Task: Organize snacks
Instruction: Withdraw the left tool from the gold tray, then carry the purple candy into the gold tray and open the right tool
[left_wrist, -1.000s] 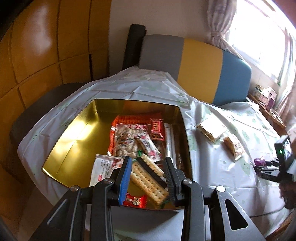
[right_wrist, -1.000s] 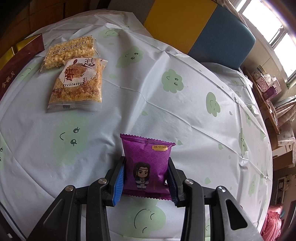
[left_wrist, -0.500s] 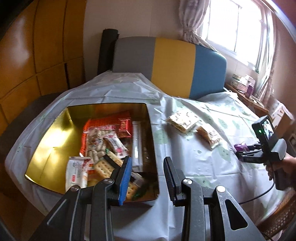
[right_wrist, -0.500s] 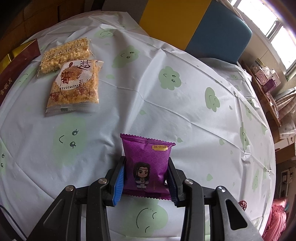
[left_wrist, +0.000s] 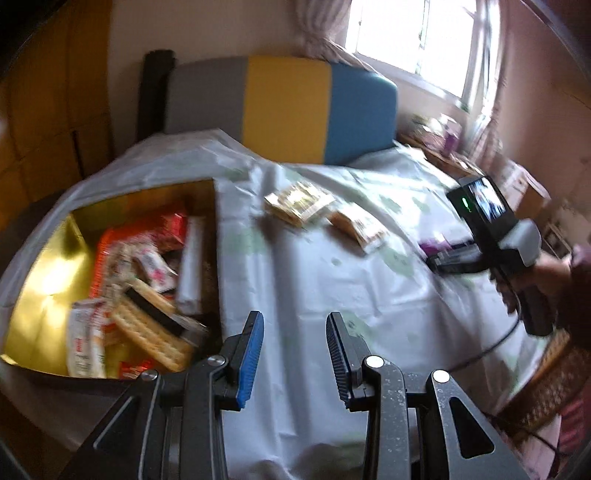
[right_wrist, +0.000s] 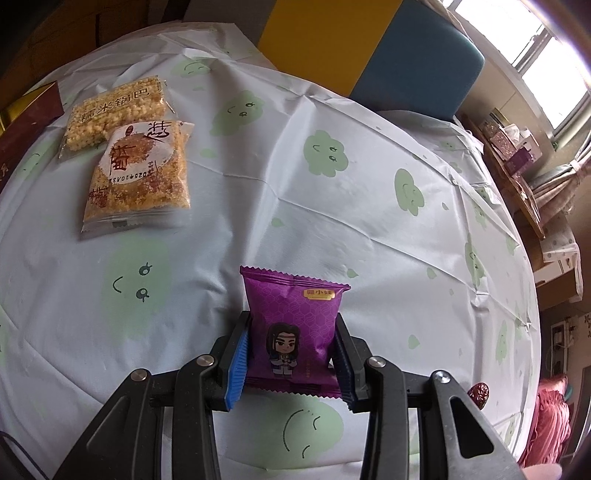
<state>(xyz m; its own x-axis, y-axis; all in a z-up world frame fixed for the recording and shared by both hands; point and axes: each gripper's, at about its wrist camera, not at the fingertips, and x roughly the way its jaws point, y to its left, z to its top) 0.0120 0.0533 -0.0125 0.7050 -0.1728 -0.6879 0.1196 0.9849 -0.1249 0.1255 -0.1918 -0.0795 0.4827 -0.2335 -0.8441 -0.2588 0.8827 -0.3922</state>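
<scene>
Between right tool (right_wrist: 290, 354) pads, purple snack packet (right_wrist: 293, 325) clamped, long axis pointing away, left tool (left_wrist: 295, 345) parted, empty

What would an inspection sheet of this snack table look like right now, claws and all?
Surface: white tablecloth with green smiley blobs, creased.
Job's things: gold box part-filled with crackers and packets; two rice-crisp packets overlapping on the cloth; purple packet.
Clutter: red date at the table edge.
Grippers: left claw open and empty, over the cloth beside the box; right claw shut on the purple packet.
Cables: black cable hanging from the right handle.
Surroundings: grey, yellow and blue chair, curtained window, cluttered shelf.
</scene>
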